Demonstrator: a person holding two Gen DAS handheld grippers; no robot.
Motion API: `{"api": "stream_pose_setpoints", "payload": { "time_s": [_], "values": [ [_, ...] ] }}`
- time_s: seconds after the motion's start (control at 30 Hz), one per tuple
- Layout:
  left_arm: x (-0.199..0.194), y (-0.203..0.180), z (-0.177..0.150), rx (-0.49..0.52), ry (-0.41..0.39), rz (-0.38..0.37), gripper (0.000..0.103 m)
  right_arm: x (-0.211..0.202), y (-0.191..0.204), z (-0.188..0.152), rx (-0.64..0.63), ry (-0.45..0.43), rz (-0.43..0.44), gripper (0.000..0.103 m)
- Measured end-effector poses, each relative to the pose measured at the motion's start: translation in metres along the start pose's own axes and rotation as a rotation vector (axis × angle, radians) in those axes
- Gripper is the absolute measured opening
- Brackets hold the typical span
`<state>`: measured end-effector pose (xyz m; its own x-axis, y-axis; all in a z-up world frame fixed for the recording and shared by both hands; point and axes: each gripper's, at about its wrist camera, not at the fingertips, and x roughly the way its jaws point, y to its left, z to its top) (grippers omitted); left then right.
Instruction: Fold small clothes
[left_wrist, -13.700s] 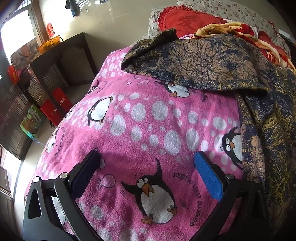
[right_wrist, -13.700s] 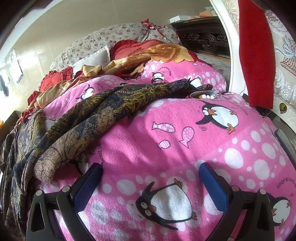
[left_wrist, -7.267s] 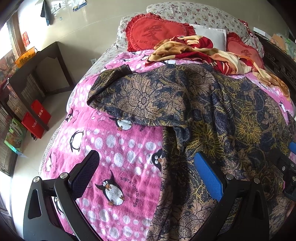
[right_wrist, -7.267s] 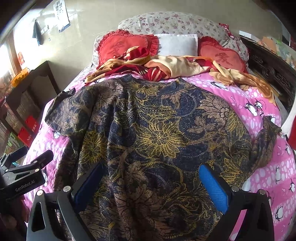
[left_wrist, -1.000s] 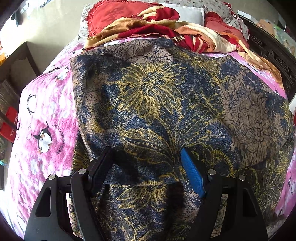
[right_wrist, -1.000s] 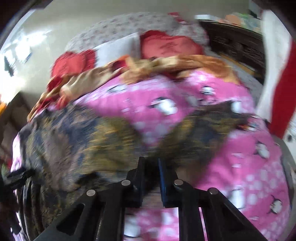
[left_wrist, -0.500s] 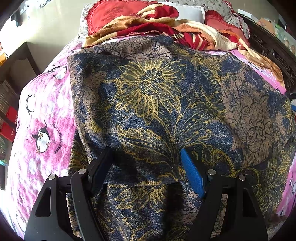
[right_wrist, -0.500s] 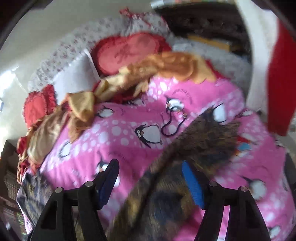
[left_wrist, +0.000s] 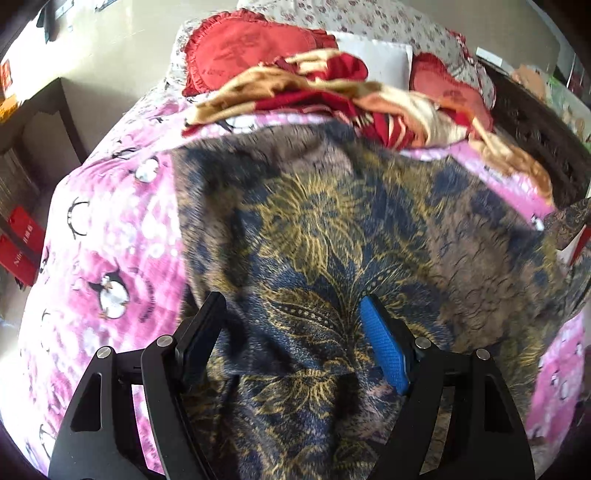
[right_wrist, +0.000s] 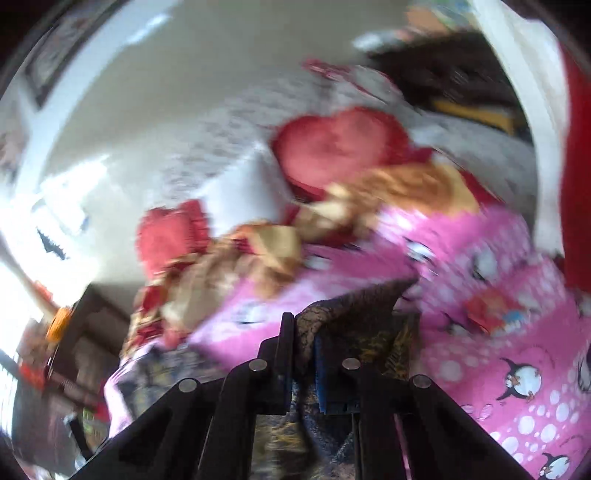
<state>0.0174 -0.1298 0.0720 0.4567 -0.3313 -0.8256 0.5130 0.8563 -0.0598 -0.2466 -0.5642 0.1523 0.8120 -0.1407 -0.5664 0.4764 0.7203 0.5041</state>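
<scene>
A dark blue and gold flower-print garment (left_wrist: 332, 229) lies spread over the pink penguin bedspread (left_wrist: 110, 229). My left gripper (left_wrist: 291, 299) hovers open just over its near part, and the cloth runs under and between the two fingers with neither pad pressing it. In the blurred right wrist view, the jaws of my right gripper (right_wrist: 304, 332) are closing, and a bunched edge of the garment (right_wrist: 354, 299) is pinched between the pads and held up off the bedspread (right_wrist: 498, 369). A raised tip of the garment (left_wrist: 569, 221) shows at the far right of the left wrist view.
Red heart cushions (left_wrist: 255, 51) and a crumpled red and tan cloth (left_wrist: 332, 85) lie at the head of the bed. A dark shelf (left_wrist: 37, 110) with red boxes (left_wrist: 18, 243) stands to the left. Dark carved wood (left_wrist: 535, 122) borders the right side, where a red cloth (right_wrist: 576, 147) hangs.
The right gripper's jaws, open around the cloth half a second ago, have come together on the garment's edge, and the gripper has risen and swung. The left gripper has lifted a little.
</scene>
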Motion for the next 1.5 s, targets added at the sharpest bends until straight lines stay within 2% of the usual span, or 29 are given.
{"api": "stream_pose_setpoints", "payload": {
  "time_s": [0.2, 0.3, 0.4, 0.5, 0.53, 0.6, 0.63, 0.67, 0.7, 0.73, 0.83, 0.9, 0.97, 1.03, 1.1, 1.23, 1.27, 1.33, 1.4, 1.5],
  "values": [
    [-0.035, 0.01, 0.003, 0.013, -0.058, 0.019, 0.076, -0.016, 0.096, -0.013, -0.191, 0.015, 0.164, 0.009],
    [-0.052, 0.024, 0.006, -0.017, -0.085, 0.014, 0.076, -0.016, 0.158, -0.034, -0.333, 0.061, 0.31, 0.009],
    [-0.063, 0.039, 0.006, -0.044, -0.111, 0.007, 0.076, -0.012, 0.212, -0.069, -0.484, 0.149, 0.481, 0.009],
    [-0.067, 0.052, 0.003, -0.069, -0.118, -0.003, 0.076, -0.004, 0.25, -0.122, -0.655, 0.267, 0.592, 0.009],
    [-0.065, 0.057, -0.001, -0.079, -0.108, -0.016, 0.076, 0.002, 0.253, -0.14, -0.684, 0.304, 0.604, 0.009],
    [-0.059, 0.059, -0.007, -0.083, -0.088, -0.038, 0.076, 0.022, 0.251, -0.182, -0.742, 0.386, 0.536, 0.01],
    [-0.055, 0.059, -0.01, -0.079, -0.074, -0.051, 0.076, 0.034, 0.246, -0.202, -0.771, 0.427, 0.47, 0.019],
    [-0.049, 0.057, -0.014, -0.07, -0.057, -0.066, 0.076, 0.046, 0.237, -0.219, -0.782, 0.479, 0.401, 0.041],
    [-0.046, 0.054, -0.016, -0.062, -0.048, -0.08, 0.076, 0.056, 0.225, -0.229, -0.767, 0.525, 0.351, 0.05],
    [-0.04, 0.05, -0.019, -0.05, -0.038, -0.103, 0.076, 0.059, 0.209, -0.236, -0.715, 0.552, 0.325, 0.052],
    [-0.026, 0.037, -0.025, -0.019, 0.007, -0.161, 0.076, 0.043, 0.176, -0.231, -0.588, 0.52, 0.342, 0.053],
    [-0.021, 0.025, -0.027, -0.001, 0.012, -0.214, 0.076, 0.022, 0.156, -0.222, -0.516, 0.463, 0.339, 0.056],
    [-0.019, 0.012, -0.028, 0.038, 0.016, -0.258, 0.076, 0.005, 0.138, -0.212, -0.454, 0.407, 0.328, 0.071],
    [-0.02, 0.0, -0.028, 0.071, 0.033, -0.282, 0.076, -0.009, 0.12, -0.204, -0.392, 0.36, 0.305, 0.073],
    [-0.023, -0.008, -0.028, 0.08, 0.042, -0.309, 0.076, -0.015, 0.11, -0.2, -0.348, 0.352, 0.301, 0.072],
    [-0.036, -0.01, -0.022, 0.017, 0.053, -0.407, 0.076, -0.025, 0.099, -0.197, -0.385, 0.295, 0.192, 0.073],
    [-0.039, -0.01, -0.021, 0.009, 0.047, -0.41, 0.077, -0.025, 0.097, -0.193, -0.378, 0.295, 0.183, 0.073],
    [-0.042, -0.011, -0.019, 0.013, 0.04, -0.384, 0.086, -0.02, 0.086, -0.19, -0.338, 0.304, 0.15, 0.073],
    [-0.037, -0.013, -0.022, 0.029, 0.052, -0.331, 0.086, -0.015, 0.076, -0.188, -0.295, 0.317, 0.139, 0.073],
    [-0.016, -0.014, -0.036, 0.006, 0.124, -0.312, 0.085, 0.003, 0.063, -0.189, -0.214, 0.338, 0.137, 0.073]
  ]
}}
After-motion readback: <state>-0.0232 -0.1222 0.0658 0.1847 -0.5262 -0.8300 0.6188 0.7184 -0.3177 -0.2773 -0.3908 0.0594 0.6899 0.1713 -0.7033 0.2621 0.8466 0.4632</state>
